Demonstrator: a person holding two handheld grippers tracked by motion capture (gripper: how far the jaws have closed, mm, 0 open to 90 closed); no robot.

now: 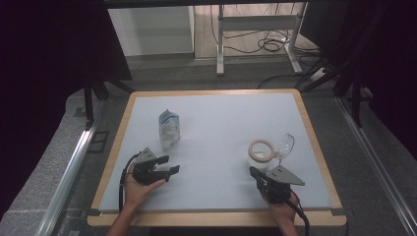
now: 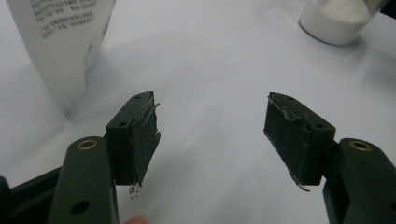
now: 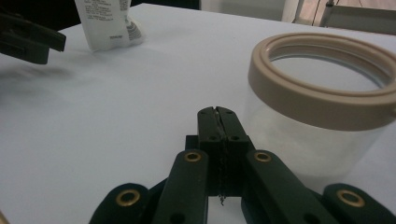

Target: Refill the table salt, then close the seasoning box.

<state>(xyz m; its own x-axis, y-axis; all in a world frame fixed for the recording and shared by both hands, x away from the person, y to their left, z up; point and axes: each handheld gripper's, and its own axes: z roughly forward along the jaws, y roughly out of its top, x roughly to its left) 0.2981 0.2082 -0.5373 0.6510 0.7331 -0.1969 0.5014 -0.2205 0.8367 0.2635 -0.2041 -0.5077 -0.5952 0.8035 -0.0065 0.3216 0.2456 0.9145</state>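
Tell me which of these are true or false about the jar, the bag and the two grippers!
1. The left gripper has its jaws open. True.
2. The right gripper is clamped on the jar. False: its jaws are shut on nothing, beside the jar.
3. The jar's hinged lid is open. True.
4. The white bag lies flat. False: it stands upright.
5. The jar holds white powder. True.

High view dim, its edges black; tabletop (image 1: 216, 147) evenly lit, shadows soft; near fingers (image 2: 140, 135) slightly blurred.
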